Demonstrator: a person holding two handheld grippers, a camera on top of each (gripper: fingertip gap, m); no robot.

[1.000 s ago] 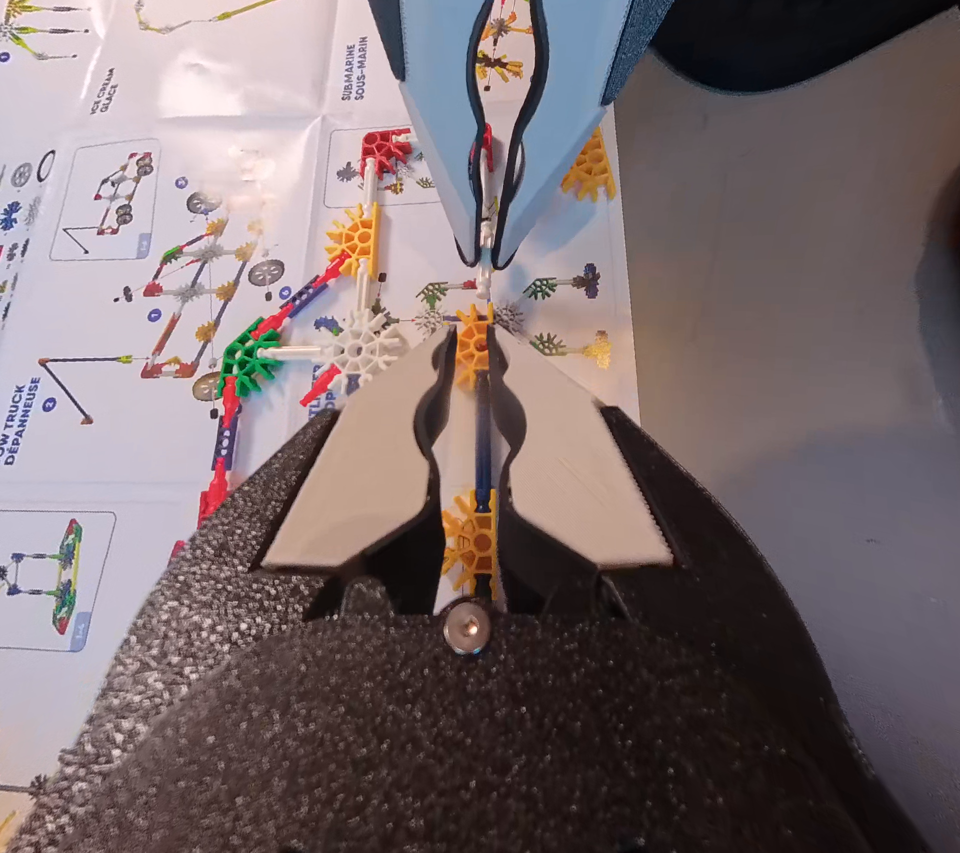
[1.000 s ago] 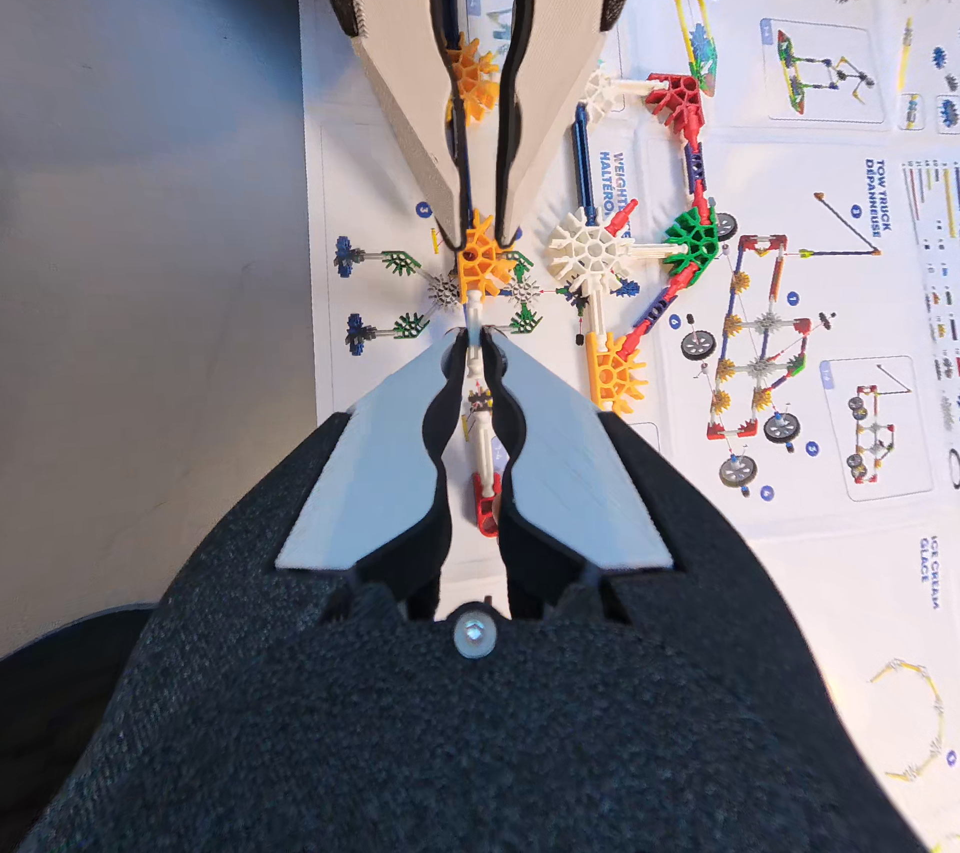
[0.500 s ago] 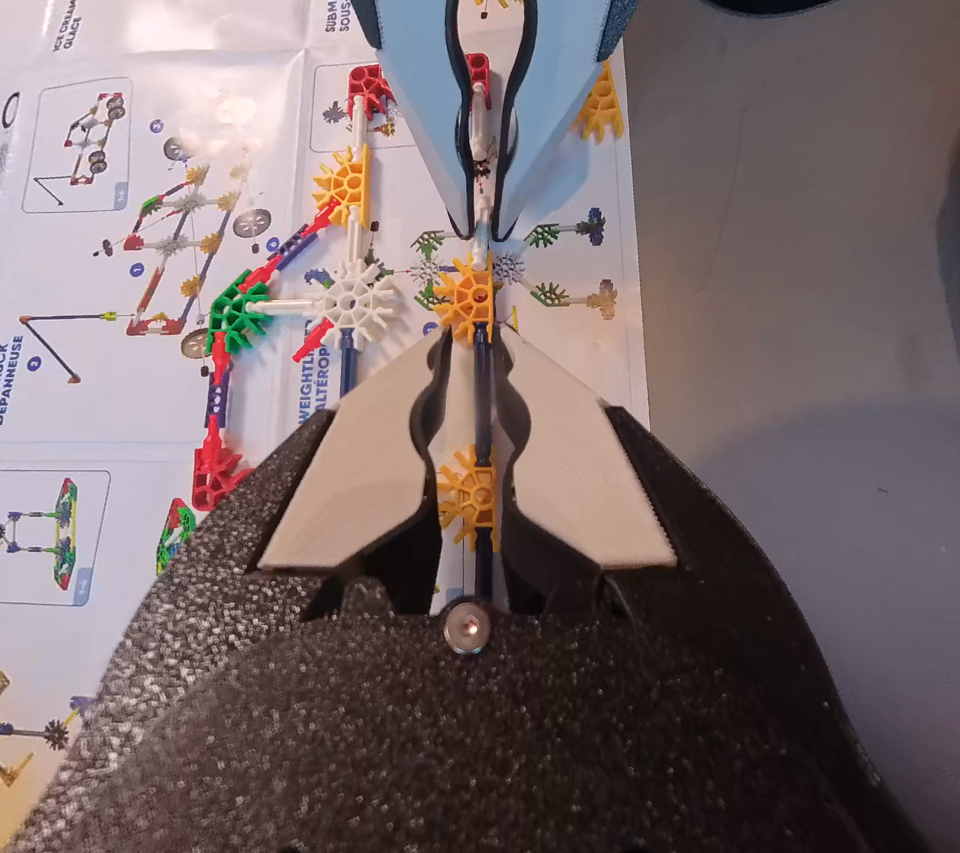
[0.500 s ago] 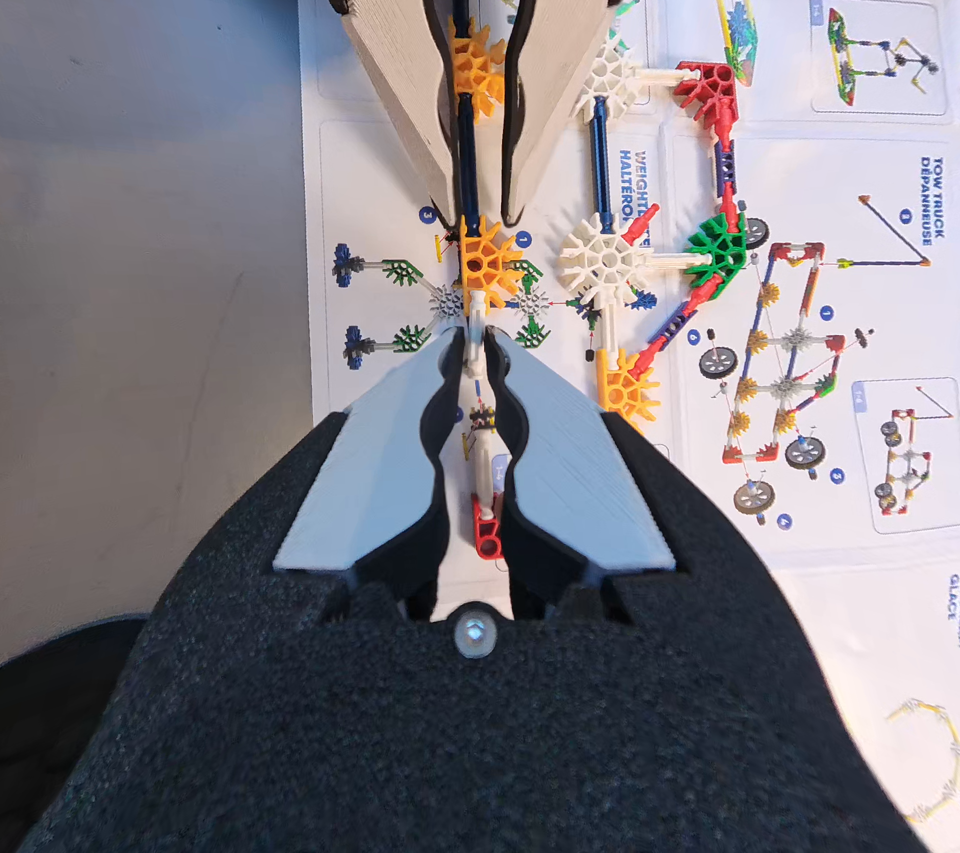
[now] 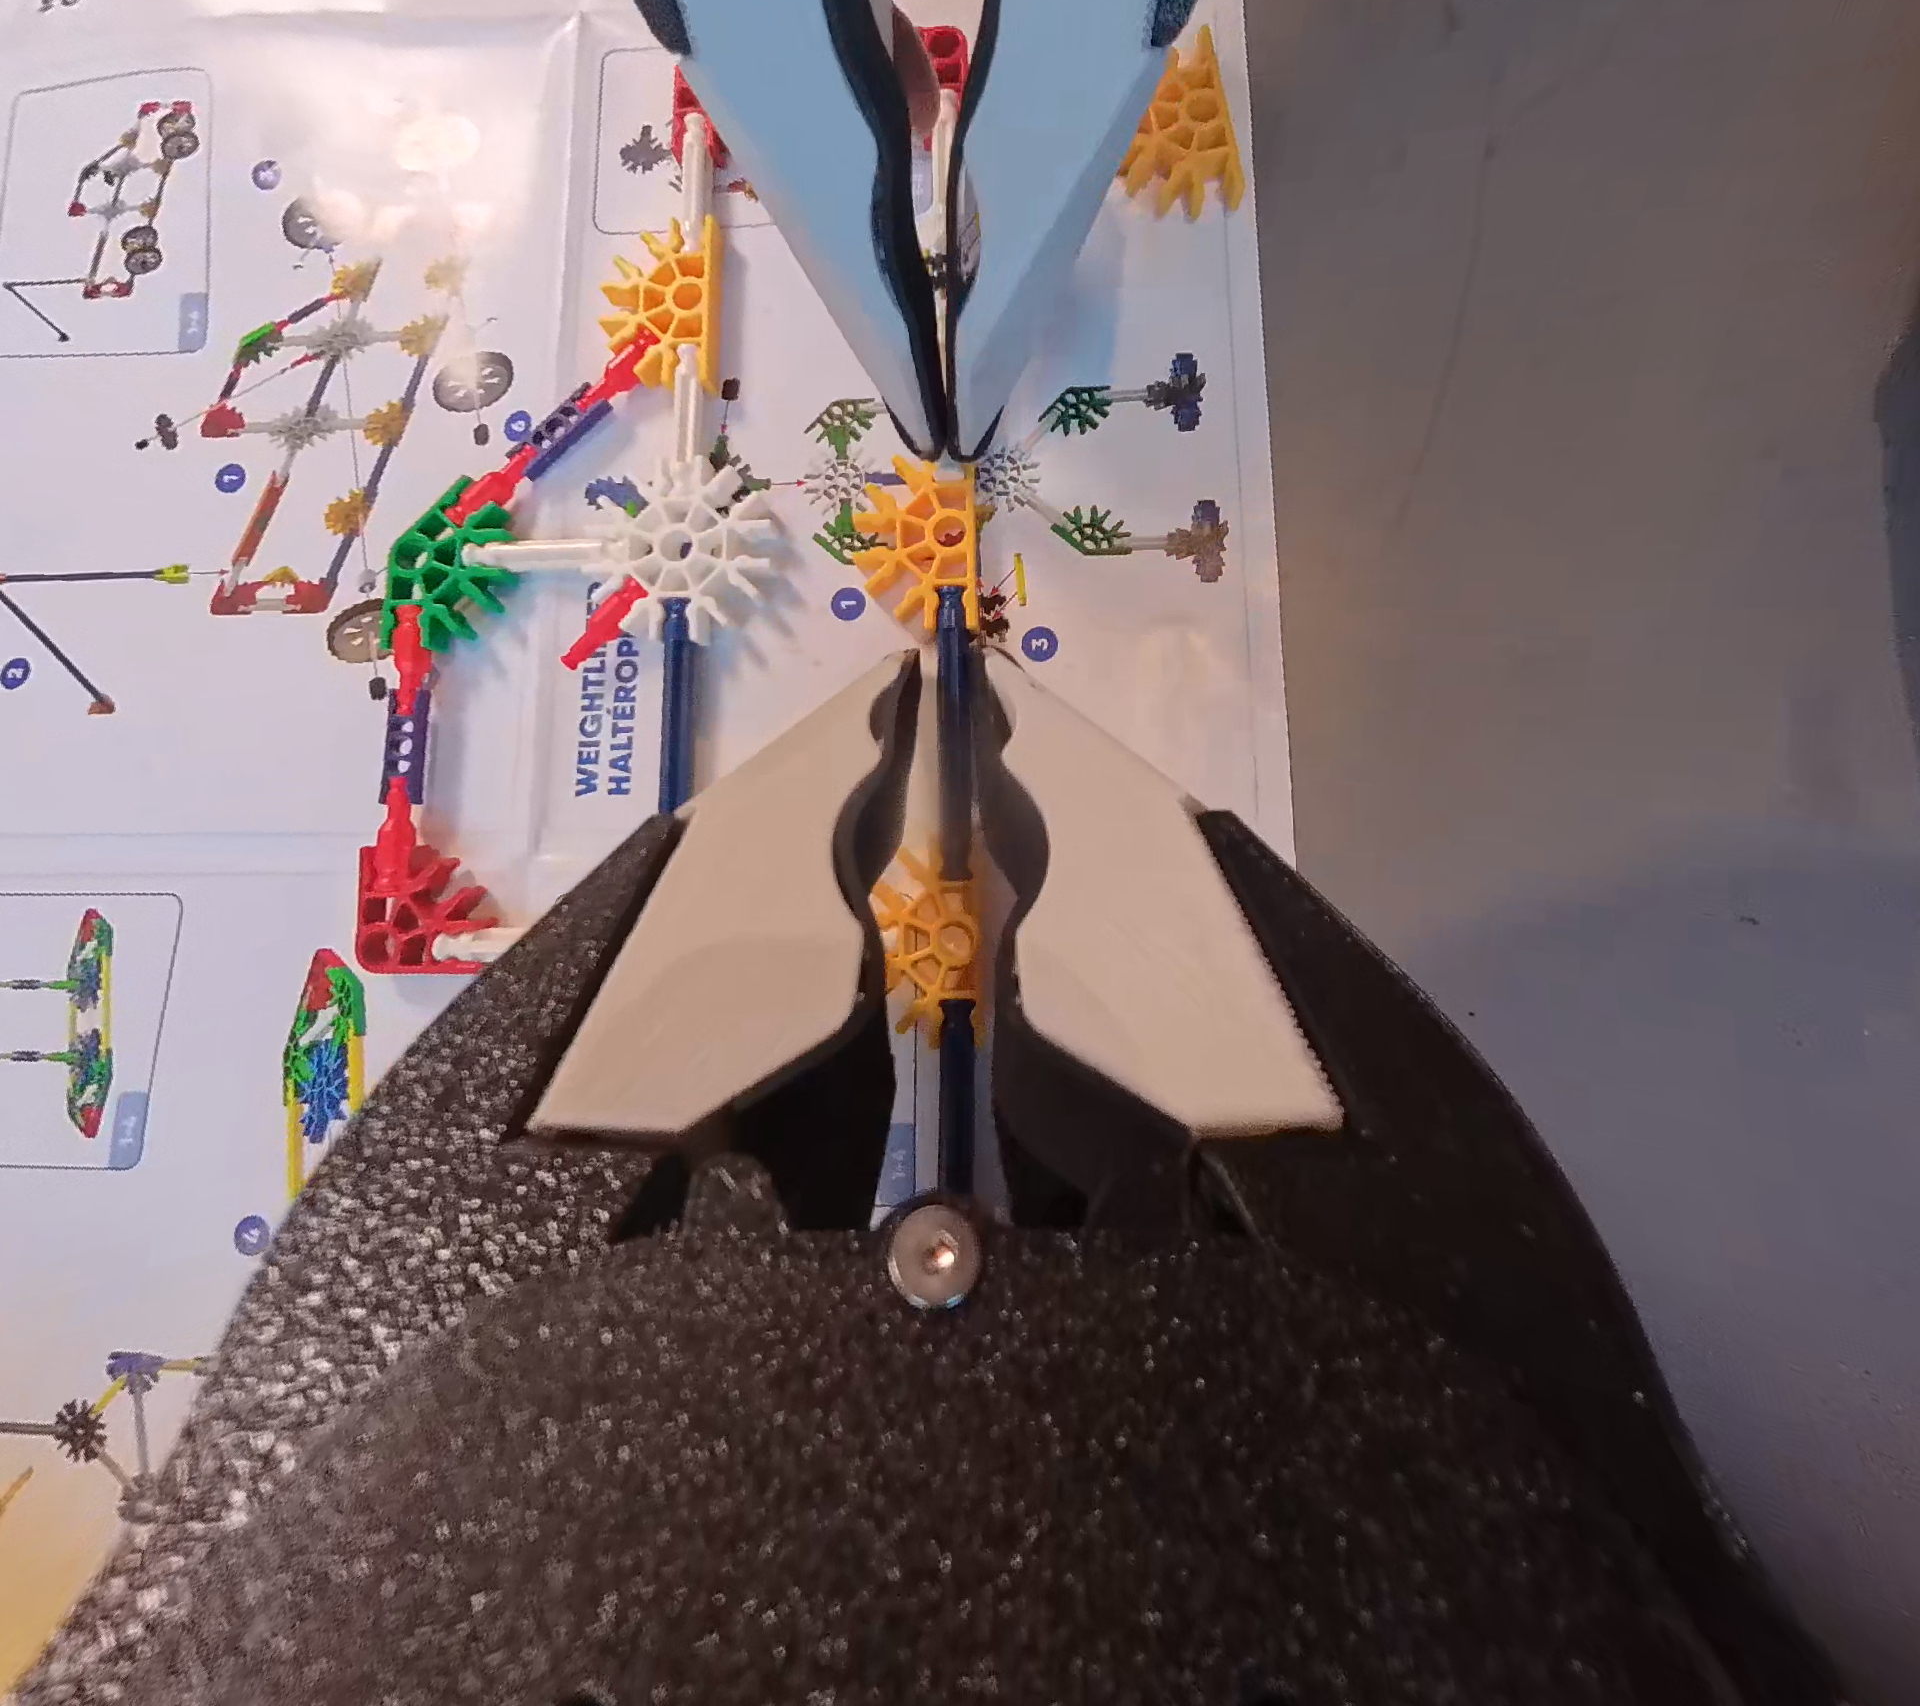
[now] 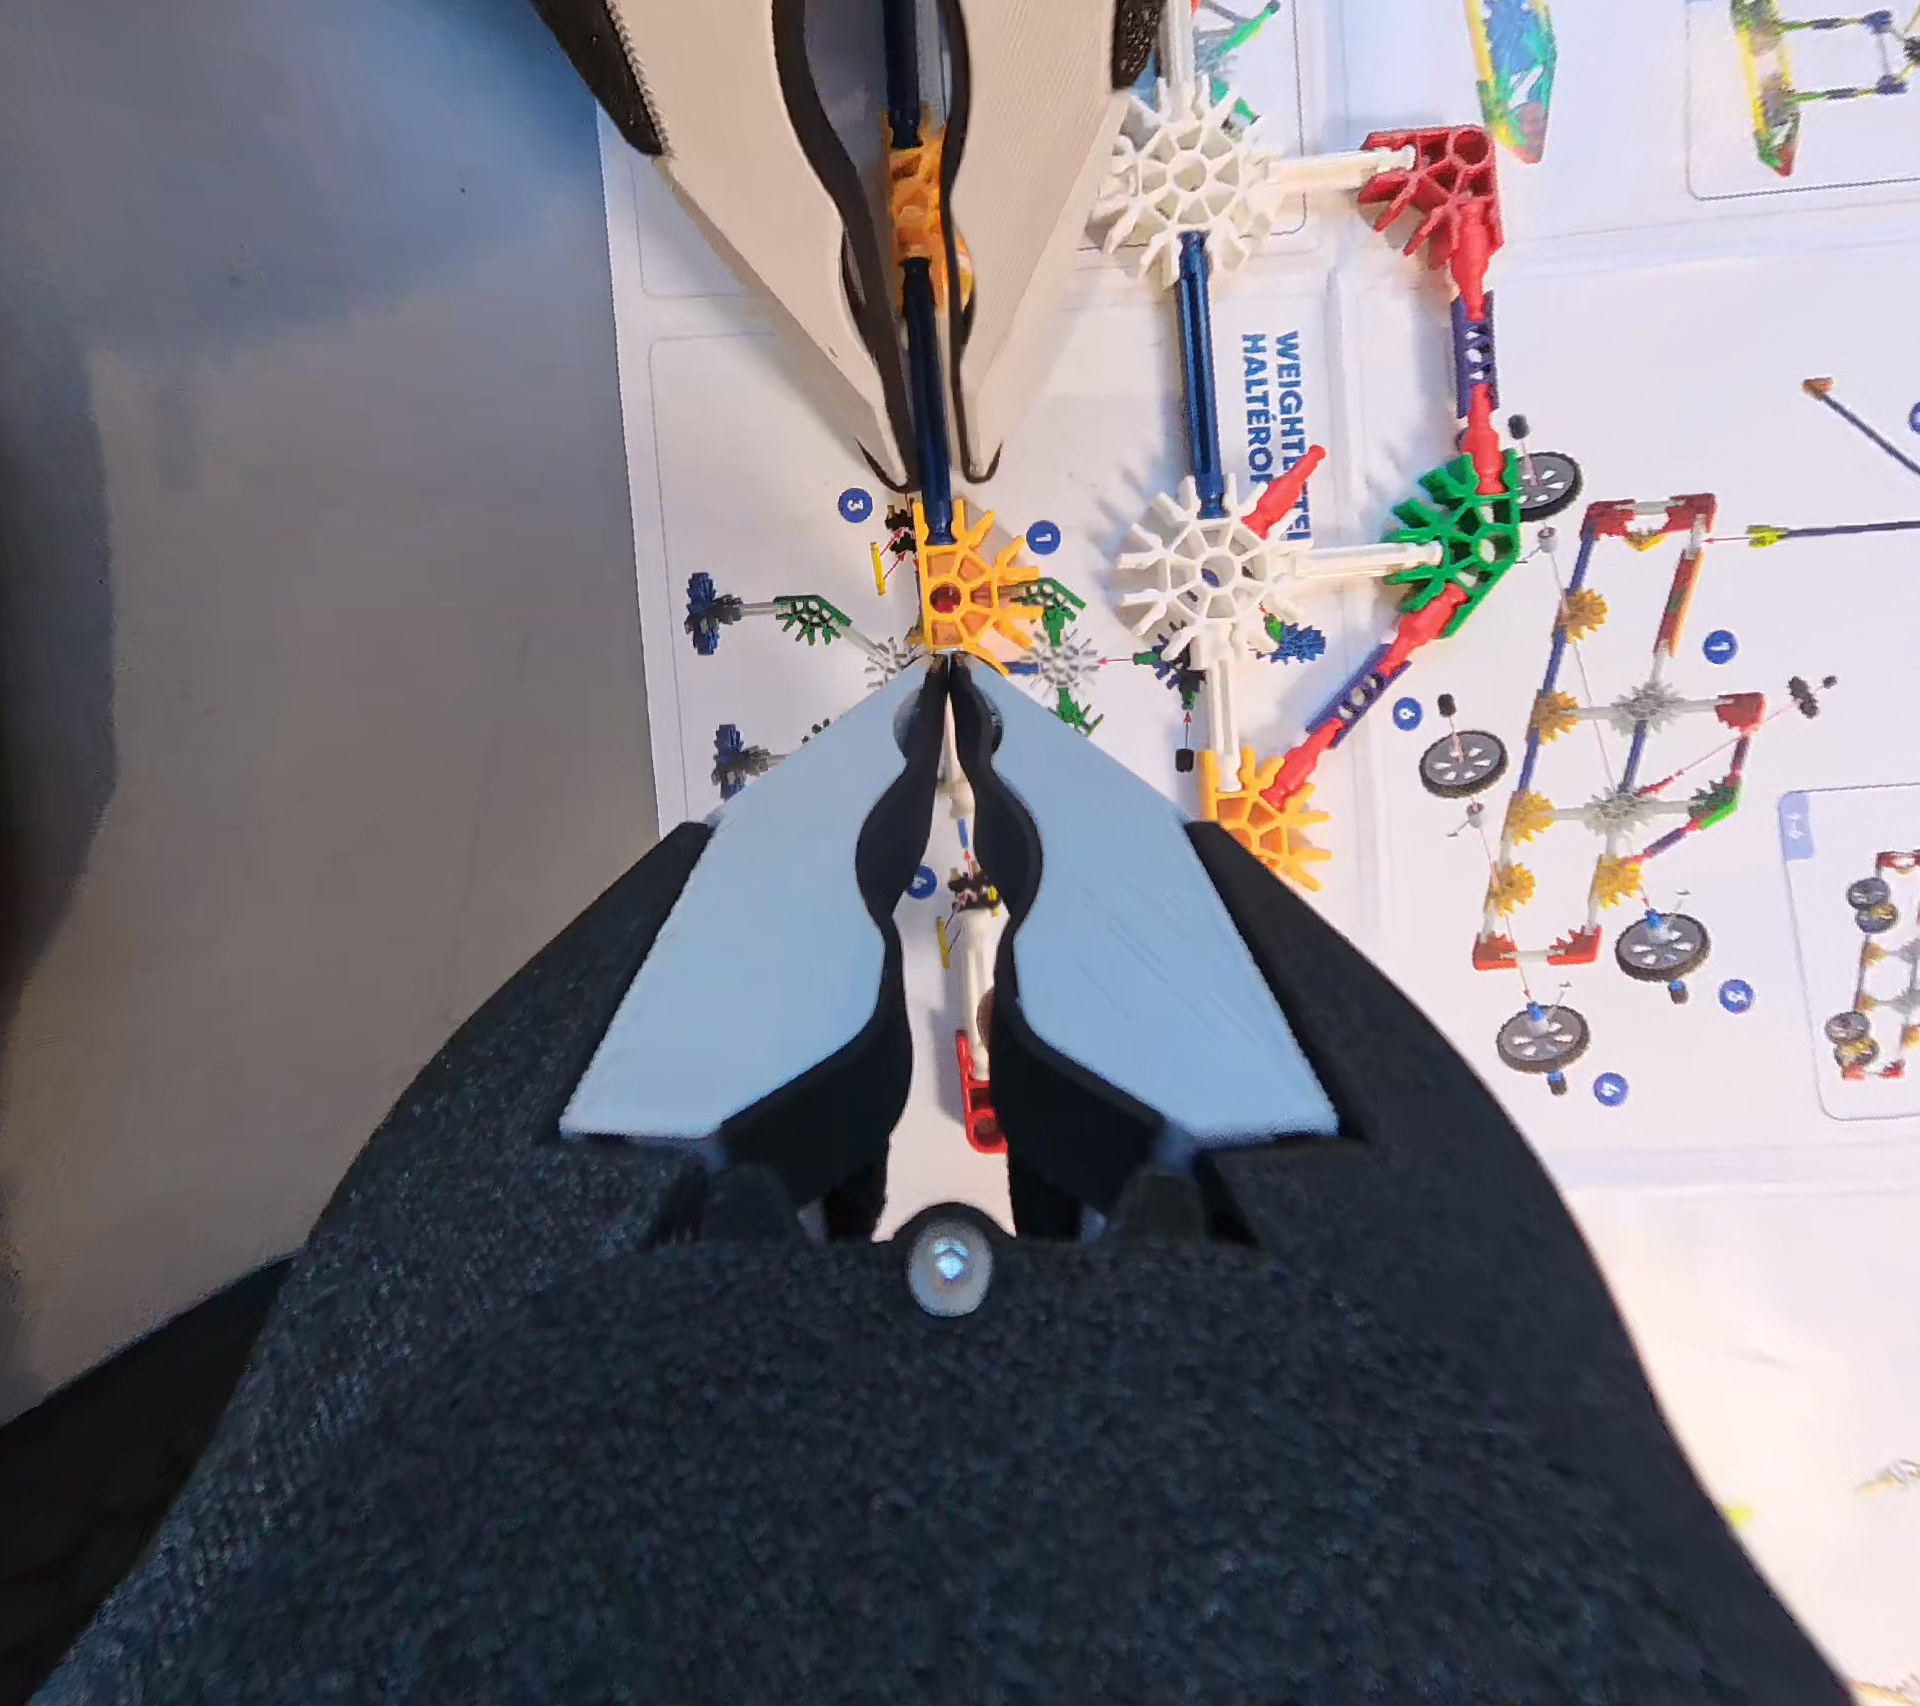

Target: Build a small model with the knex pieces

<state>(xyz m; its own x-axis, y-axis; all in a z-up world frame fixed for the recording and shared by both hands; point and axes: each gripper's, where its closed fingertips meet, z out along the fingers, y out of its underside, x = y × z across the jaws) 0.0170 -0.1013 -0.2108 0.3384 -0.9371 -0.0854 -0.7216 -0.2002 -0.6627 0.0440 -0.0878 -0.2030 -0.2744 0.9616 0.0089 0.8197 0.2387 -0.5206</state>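
Left gripper [image 5: 954, 664]: matt beige plastic fingers with fine layer lines, on a rough, speckled black body.
Right gripper [image 6: 948, 682]: matt pale blue plastic fingers with black inner pads, on a dark grainy body.
Orange connector [image 5: 923, 536]: glossy moulded plastic.
Blue rod [image 5: 952, 721]: smooth dark plastic.
Instruction sheet [image 5: 312, 46]: creased printed paper with slight sheen.
Table [image 5: 1558, 513]: smooth matt grey surface.
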